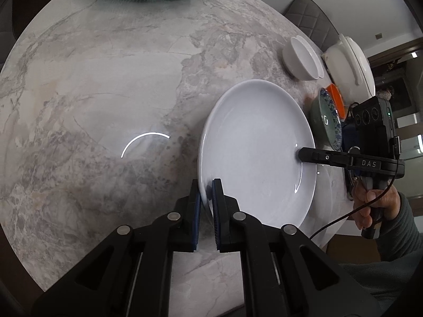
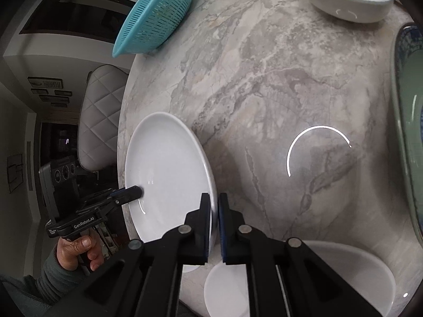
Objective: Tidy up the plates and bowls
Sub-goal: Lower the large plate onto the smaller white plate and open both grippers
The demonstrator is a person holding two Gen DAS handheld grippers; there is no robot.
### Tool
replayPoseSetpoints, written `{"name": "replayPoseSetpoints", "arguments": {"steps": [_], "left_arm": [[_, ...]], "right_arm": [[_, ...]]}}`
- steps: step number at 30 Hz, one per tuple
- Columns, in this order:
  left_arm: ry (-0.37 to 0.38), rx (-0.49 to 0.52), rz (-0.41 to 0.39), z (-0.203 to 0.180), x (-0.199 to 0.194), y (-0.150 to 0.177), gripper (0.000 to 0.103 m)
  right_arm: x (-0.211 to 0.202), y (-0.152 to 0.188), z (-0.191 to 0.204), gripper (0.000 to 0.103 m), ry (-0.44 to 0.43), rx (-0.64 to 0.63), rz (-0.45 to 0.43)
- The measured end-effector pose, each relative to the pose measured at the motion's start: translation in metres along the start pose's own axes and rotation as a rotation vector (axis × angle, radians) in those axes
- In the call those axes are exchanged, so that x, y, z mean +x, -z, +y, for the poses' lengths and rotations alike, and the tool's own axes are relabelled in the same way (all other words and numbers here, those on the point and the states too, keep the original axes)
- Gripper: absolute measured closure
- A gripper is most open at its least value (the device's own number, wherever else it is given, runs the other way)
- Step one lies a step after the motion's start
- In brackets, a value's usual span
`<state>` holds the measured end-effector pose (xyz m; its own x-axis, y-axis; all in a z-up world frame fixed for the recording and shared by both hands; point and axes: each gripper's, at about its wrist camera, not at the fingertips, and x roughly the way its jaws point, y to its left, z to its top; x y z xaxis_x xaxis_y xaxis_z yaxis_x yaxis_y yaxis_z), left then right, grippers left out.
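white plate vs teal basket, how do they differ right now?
The white plate is solid, glossy and shallow; the teal basket is slotted plastic and deep. The plate is clamped at opposite rims by the left gripper and the right gripper; the basket has no gripper on it. The plate is near the person's edge of the marble table; the basket sits at the far edge. Both are round.
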<state>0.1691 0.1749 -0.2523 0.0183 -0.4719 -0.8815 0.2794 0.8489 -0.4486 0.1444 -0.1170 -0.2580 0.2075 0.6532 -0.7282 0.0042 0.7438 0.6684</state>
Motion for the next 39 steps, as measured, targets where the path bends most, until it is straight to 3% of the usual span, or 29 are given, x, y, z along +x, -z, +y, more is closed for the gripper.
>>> {"name": "replayPoseSetpoints", "arguments": {"steps": [7,11,16,31,39], "left_arm": [[0.005,0.112,0.010,-0.083,-0.004,0.024,0.097],[0.016,0.135,0.053,-0.123,0.020,0.049,0.097],[-0.029,0.177,0.095,-0.156,0.053,0.077,0.096],[-0.113,0.189,0.115,-0.166,0.109,0.093,0.094],[-0.096,0.176,0.109,-0.163,0.114,0.092,0.091]], "right_arm": [[-0.061,0.047,-0.015,0.095,0.003,0.028,-0.070],[-0.088,0.089,-0.040,0.095,0.036,0.080,-0.094],[-0.099,0.128,-0.078,0.095,0.058,0.144,-0.091],[-0.085,0.149,-0.111,0.094,0.132,0.104,-0.080],[-0.083,0.148,-0.109,0.094,0.152,0.072,-0.094]]}}
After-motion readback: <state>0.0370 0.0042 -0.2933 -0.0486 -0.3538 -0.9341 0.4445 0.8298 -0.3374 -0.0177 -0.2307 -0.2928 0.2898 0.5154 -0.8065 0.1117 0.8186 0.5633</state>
